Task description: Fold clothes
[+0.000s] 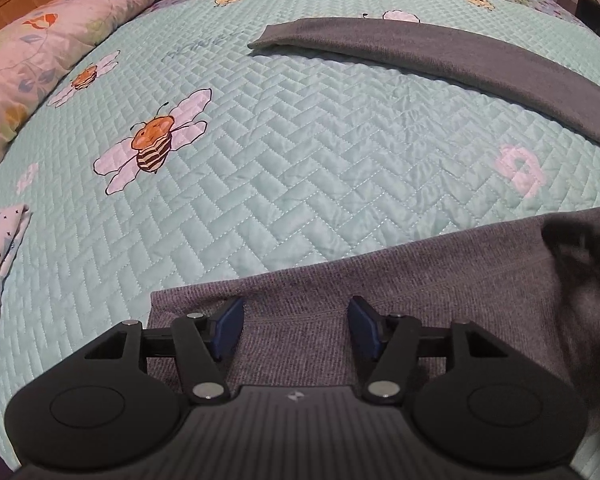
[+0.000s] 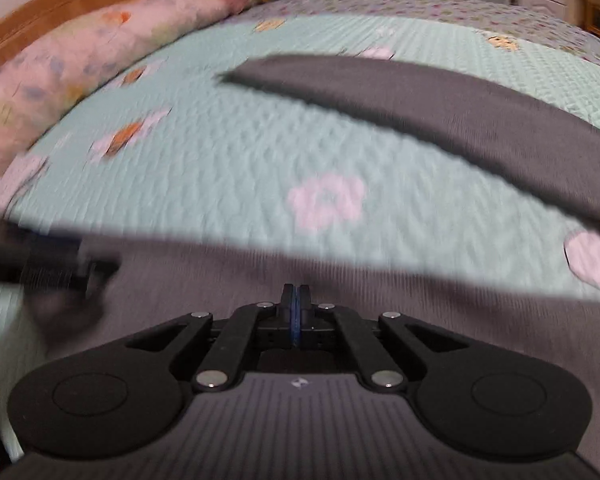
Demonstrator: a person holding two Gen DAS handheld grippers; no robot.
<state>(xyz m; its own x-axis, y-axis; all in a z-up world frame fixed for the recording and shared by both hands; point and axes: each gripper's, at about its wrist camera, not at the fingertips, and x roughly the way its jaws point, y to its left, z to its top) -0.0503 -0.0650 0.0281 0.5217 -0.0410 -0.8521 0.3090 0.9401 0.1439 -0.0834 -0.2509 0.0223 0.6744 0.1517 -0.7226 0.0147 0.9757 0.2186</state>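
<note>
Presently, my findings from the two wrist views:

Garment: I see a grey knit garment [image 1: 380,300] spread on the mint quilted bedspread [image 1: 300,152]; its near part lies under both grippers, and a long grey strip, which I judge to be the same garment, lies across the quilt well beyond.

Left gripper [image 1: 296,326]: jaws stand well apart over the fabric. The blue pads [image 1: 230,326] press on nothing; cloth lies below the gap, not held.

Right gripper [image 2: 296,312]: jaws fully together. I cannot tell whether a layer of cloth is pinched between them; the view is blurred.

Surroundings: floral pillow [image 1: 40,60] along the far left edge; a small patterned cloth [image 1: 0,264] at the near left of the bed, clear of the work.

Step in hand, my judgement: the left end of a fold looks set down and let go; the right end is unsettled.

How I would do it well: lift the left straight off so the pads do not drag the edge; square the right end to the left corner; flatten wrinkles before the next fold.

Risk: snagging the knit on withdrawal.
</note>
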